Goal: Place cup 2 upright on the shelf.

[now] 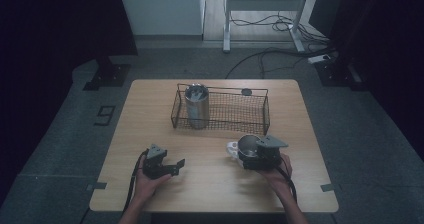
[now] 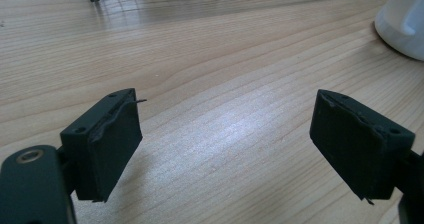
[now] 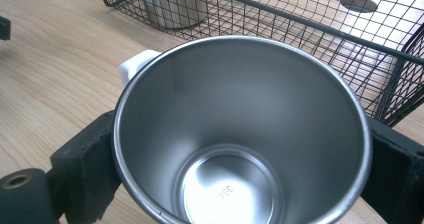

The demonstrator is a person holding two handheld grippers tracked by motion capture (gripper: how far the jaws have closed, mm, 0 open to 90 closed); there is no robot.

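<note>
Near the table's (image 1: pixel 210 184) right front edge: steel cup (image 3: pixel 240 134), rigid, light, slick-walled, pinched across its rim by right tongs (image 1: pixel 257 156). Safer lower down. Left tongs (image 2: pixel 225 144) spread, empty.

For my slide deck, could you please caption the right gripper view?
Right tongs clamp an empty steel cup in front of the wire basket.
</note>
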